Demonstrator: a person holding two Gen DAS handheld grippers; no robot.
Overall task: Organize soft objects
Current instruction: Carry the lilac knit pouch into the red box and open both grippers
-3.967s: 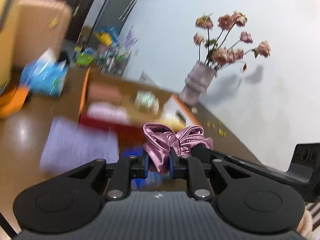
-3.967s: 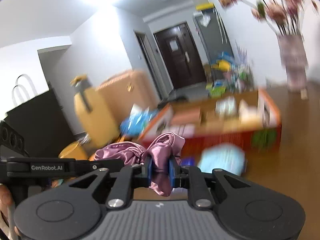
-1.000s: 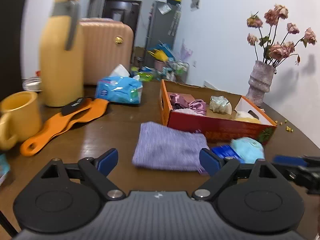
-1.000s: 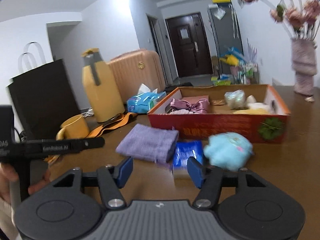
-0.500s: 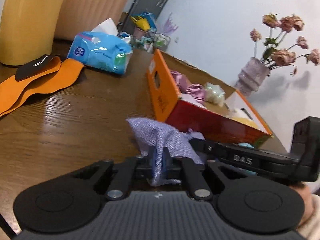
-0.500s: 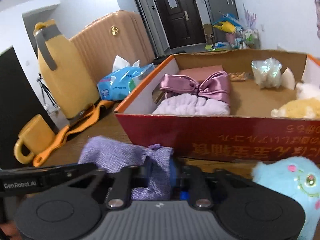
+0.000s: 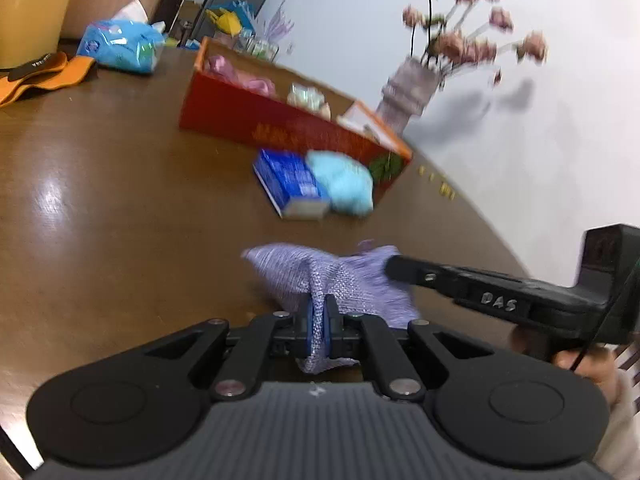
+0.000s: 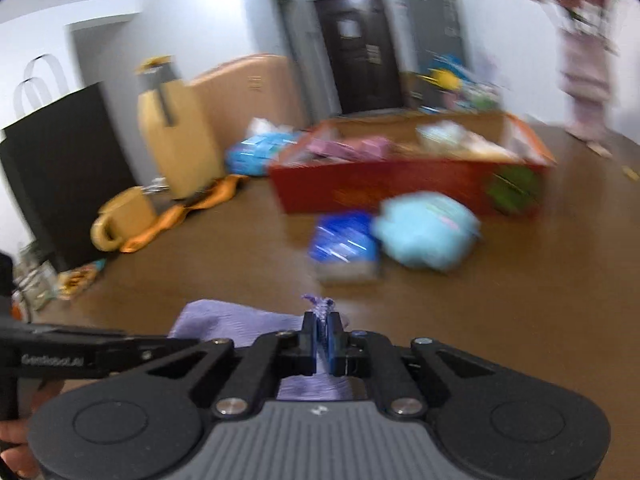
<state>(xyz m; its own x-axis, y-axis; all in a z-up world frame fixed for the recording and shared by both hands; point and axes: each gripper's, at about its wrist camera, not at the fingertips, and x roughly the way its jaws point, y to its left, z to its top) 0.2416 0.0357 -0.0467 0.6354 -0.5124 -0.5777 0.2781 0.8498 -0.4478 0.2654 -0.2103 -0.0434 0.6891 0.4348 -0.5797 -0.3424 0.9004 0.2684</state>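
Observation:
A lilac woven cloth (image 7: 320, 276) hangs between both grippers above the brown table. My left gripper (image 7: 319, 312) is shut on one edge of it, and my right gripper (image 8: 321, 326) is shut on the other edge; the lilac cloth (image 8: 228, 322) spreads to the left of the right gripper. From the left wrist view the right gripper's long black body reaches in from the right to the cloth. Farther off stands the red cardboard box (image 7: 280, 124) (image 8: 400, 184) with a pink satin bow and other soft items inside. In front of it lies a light-blue plush toy (image 7: 344, 188) (image 8: 428, 236).
A blue packet (image 7: 292, 184) (image 8: 344, 244) lies beside the plush toy. A yellow jug (image 8: 176, 128), a yellow mug (image 8: 120, 220), an orange strap (image 7: 36, 76) and a blue tissue pack (image 7: 120, 46) sit at the table's left. A vase of dried roses (image 7: 412, 88) stands by the wall.
Both grippers have pulled back from the box with the lilac cloth, lifting it off the table. One second ago both stood open and the cloth lay flat by the box.

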